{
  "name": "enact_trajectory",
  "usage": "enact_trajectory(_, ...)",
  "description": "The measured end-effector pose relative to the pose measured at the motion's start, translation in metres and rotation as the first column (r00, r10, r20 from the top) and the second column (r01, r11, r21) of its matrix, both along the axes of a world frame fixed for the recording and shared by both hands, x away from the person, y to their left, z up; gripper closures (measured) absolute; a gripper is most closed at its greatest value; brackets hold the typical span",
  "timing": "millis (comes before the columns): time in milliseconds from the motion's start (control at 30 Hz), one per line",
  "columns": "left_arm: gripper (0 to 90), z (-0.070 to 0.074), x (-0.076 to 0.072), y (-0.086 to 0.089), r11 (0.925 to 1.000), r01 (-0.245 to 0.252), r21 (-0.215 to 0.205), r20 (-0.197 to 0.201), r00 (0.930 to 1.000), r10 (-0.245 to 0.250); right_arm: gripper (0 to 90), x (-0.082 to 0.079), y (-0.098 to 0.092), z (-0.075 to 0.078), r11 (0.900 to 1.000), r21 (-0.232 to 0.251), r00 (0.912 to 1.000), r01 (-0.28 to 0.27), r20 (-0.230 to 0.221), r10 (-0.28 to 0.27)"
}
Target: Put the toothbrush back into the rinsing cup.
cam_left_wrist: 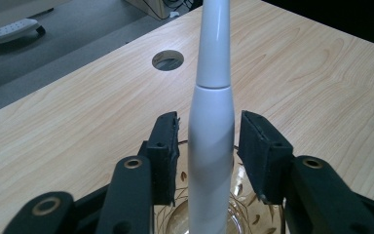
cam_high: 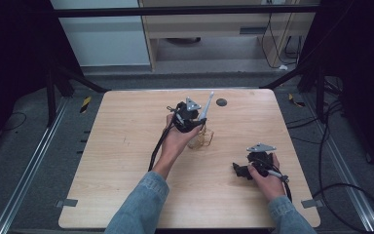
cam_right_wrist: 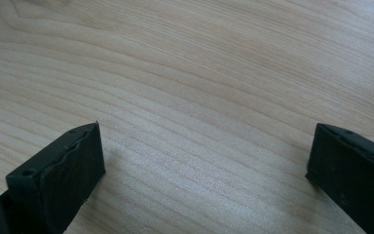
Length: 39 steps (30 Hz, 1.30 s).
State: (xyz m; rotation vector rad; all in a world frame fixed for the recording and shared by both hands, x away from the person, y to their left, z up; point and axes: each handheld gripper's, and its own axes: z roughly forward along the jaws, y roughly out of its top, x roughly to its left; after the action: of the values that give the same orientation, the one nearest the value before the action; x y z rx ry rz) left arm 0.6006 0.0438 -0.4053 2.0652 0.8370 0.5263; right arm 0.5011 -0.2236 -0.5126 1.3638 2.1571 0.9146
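Observation:
A white toothbrush-like wand (cam_left_wrist: 212,141) stands upright in a clear glass cup (cam_left_wrist: 238,214) with a gold pattern, near the middle of the table. My left gripper (cam_left_wrist: 208,131) brackets the wand's thick lower part. A thin gap shows at each black pad, so the jaws stand open around it. From above, the left gripper (cam_high: 198,124) sits over the cup (cam_high: 202,139) and the wand (cam_high: 206,107) leans up and away to the right. My right gripper (cam_high: 238,169) rests low at the table's right front. Its jaws (cam_right_wrist: 204,151) are wide open over bare wood.
The wooden table (cam_high: 126,146) has a round cable hole (cam_high: 221,102) just behind the cup, seen also past the wand as a hole (cam_left_wrist: 167,59). Dark frame legs and cables lie on the floor around the table.

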Motion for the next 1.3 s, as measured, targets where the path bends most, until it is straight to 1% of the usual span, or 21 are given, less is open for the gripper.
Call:
enact_trajectory(167,56.2,0.001,-0.001,0.0,1.0,0.001,0.0,0.005,1.0,-0.001,0.3,0.0,0.0,0.0,1.0,-0.001,1.0,0.0,0.0,0.0)
enact_trajectory(333,52.7,0.003,-0.004,-0.001,0.9999,0.004,0.016,0.024,0.9997,-0.004,0.3,0.0,0.0,0.0,1.0,-0.001,1.0,0.0,0.0,0.0)
enact_trajectory(467,50.0,0.004,-0.006,0.0,1.0,0.003,0.009,0.033,0.9994,-0.003,0.3,0.0,0.0,0.0,1.0,-0.002,1.0,-0.001,0.001,0.001)
enact_trajectory(667,45.3,0.007,-0.011,0.0,0.9998,0.008,0.018,0.045,0.999,-0.009,0.3,0.0,0.0,0.0,1.0,0.0,1.0,0.0,0.0,0.0)
enact_trajectory(767,40.3,0.008,-0.013,0.002,0.9998,0.007,0.018,0.038,0.9993,-0.008,0.3,0.0,0.0,0.0,1.0,-0.001,1.0,0.0,0.0,0.0)
enact_trajectory(900,31.9,0.009,-0.017,0.004,0.9997,0.017,0.018,0.026,0.9995,-0.018,0.3,0.0,0.0,0.0,1.0,-0.001,1.0,0.0,0.0,0.0)
enact_trajectory(933,30.1,0.01,-0.018,0.006,0.9996,0.028,0.002,0.022,0.9994,-0.028,0.3,0.0,0.0,0.0,1.0,0.0,1.0,0.0,0.0,0.0)
enact_trajectory(967,28.5,0.01,-0.018,0.006,0.9996,0.028,0.002,0.022,0.9994,-0.028,0.3,0.0,0.0,0.0,1.0,0.0,1.0,0.0,0.0,0.0)
enact_trajectory(1033,25.3,0.011,-0.021,0.007,0.9995,0.032,0.004,0.025,0.9992,-0.032,0.3,0.0,0.0,0.0,1.0,-0.001,1.0,0.0,0.0,0.0)
enact_trajectory(1067,25.3,0.011,-0.022,0.008,0.9995,0.032,0.003,0.024,0.9992,-0.032,0.3,0.0,0.0,0.0,1.0,-0.001,1.0,0.0,0.0,0.0)
enact_trajectory(1100,21.8,0.012,-0.025,0.008,0.9992,0.039,0.009,0.021,0.999,-0.039,0.3,0.0,0.0,0.0,1.0,0.0,1.0,0.0,0.0,0.0)
enact_trajectory(1200,18.2,0.013,-0.028,0.008,0.999,0.041,0.018,0.021,0.9989,-0.041,0.3,0.0,0.0,0.0,1.0,-0.001,1.0,0.0,0.0,0.0)
enact_trajectory(1233,18.2,0.013,-0.03,0.009,0.9989,0.042,0.019,0.02,0.9989,-0.042,0.3,0.0,0.0,0.0,1.0,-0.001,1.0,0.0,0.0,0.0)
enact_trajectory(1300,14.7,0.014,-0.032,0.008,0.9986,0.047,0.022,0.016,0.9987,-0.048,0.3,0.0,0.0,0.0,1.0,-0.001,1.0,0.001,0.0,-0.001)
